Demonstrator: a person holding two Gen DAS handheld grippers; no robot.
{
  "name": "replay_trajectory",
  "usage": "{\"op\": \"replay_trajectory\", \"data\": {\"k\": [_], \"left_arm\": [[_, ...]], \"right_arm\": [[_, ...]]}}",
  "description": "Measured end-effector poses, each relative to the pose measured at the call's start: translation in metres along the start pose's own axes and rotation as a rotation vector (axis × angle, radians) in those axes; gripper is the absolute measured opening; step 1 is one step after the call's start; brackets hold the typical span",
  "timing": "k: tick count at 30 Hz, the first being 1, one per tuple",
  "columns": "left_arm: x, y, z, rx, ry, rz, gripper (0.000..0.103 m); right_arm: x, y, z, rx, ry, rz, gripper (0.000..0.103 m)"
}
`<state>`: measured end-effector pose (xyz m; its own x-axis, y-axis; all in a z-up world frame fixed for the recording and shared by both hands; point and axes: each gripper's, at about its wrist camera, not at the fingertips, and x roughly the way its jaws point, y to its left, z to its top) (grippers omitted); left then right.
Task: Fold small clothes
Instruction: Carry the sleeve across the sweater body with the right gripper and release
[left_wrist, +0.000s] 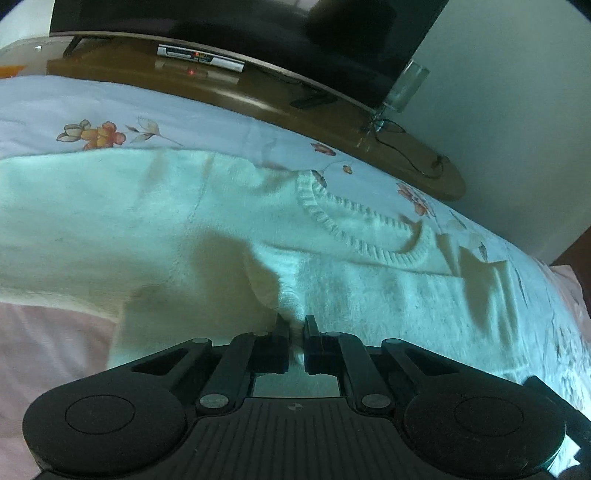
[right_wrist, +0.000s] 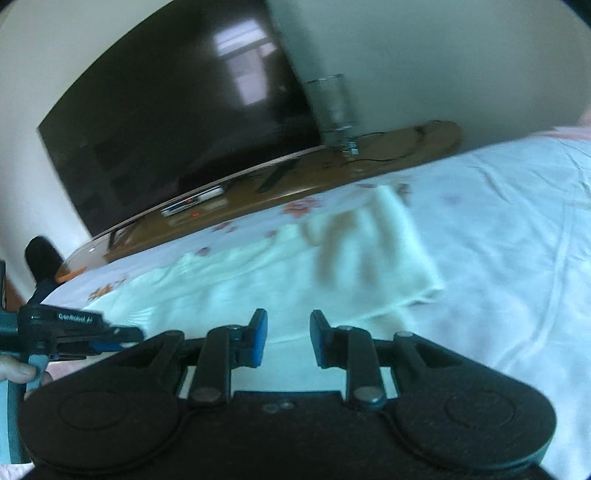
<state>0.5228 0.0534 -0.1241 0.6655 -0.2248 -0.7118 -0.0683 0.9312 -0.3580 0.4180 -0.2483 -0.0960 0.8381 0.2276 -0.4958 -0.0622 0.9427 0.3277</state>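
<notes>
A pale mint-white knitted sweater (left_wrist: 207, 221) lies spread flat on the flower-printed bedsheet (left_wrist: 221, 122), its ribbed round neckline (left_wrist: 354, 225) turned toward the sheet's far edge. One sleeve (left_wrist: 491, 280) lies folded over along the body on the neckline's right side, while a fold of the fuzzy knit is bunched and lifted slightly just below the neckline. In the right wrist view the garment is blurred, stretching across the sheet as a long pale band (right_wrist: 280, 266).

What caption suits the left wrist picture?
Left tool pinching a fold of the white sweater on the floral bedsheet.
</notes>
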Motion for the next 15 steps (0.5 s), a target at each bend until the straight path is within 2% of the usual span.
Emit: {"op": "replay_trajectory", "data": {"k": [3,6,11,15], "left_arm": [[-0.018,-0.003,0.008,0.056,-0.083,0.025,0.007],[-0.033,0.011,0.022,0.063,-0.119,0.056,0.007],[-0.029,0.037,0.024,0.07,-0.07,0.081,0.007],[-0.024,0.042,0.019,0.072,-0.063,0.09,0.007]], "right_arm": [[-0.002,-0.022,0.0,0.047,0.004,-0.023,0.026],[-0.003,-0.04,-0.001,0.085,0.007,-0.027,0.026],[0.009,-0.057,0.0,0.163,0.009,0.0,0.031],[0.025,-0.072,0.004,0.303,0.02,0.061,0.032]]}}
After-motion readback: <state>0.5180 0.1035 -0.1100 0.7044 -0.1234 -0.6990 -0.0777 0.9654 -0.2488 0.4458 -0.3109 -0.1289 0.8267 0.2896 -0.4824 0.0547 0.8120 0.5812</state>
